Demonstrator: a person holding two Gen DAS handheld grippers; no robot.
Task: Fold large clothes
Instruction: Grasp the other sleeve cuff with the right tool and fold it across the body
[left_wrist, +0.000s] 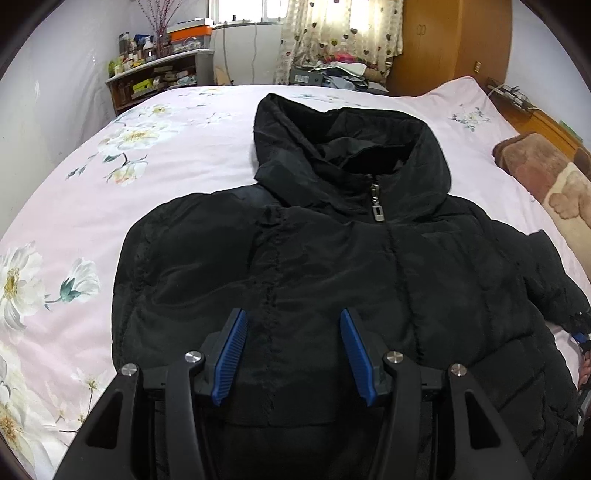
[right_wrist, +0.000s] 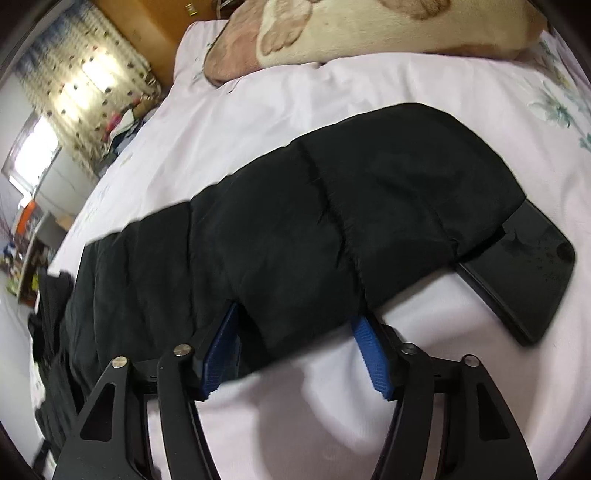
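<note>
A black hooded puffer jacket (left_wrist: 332, 266) lies front up and zipped on the bed, hood pointing away. My left gripper (left_wrist: 293, 321) is open above its chest, holding nothing. In the right wrist view the jacket's right sleeve (right_wrist: 332, 221) stretches across the sheet, cuff to the right. My right gripper (right_wrist: 295, 321) is open at the sleeve's near edge, its blue fingertips (right_wrist: 364, 328) partly under the fabric, jaws set wide on either side of a sleeve fold. The right gripper's tip also shows at the left wrist view's right edge (left_wrist: 580, 336).
The bed has a pink floral sheet (left_wrist: 110, 184). A brown and cream plush pillow (left_wrist: 546, 184) lies at the right side. A black phone (right_wrist: 524, 273) lies on the sheet by the cuff. A cluttered shelf (left_wrist: 155, 74), curtains and a wooden wardrobe stand beyond the bed.
</note>
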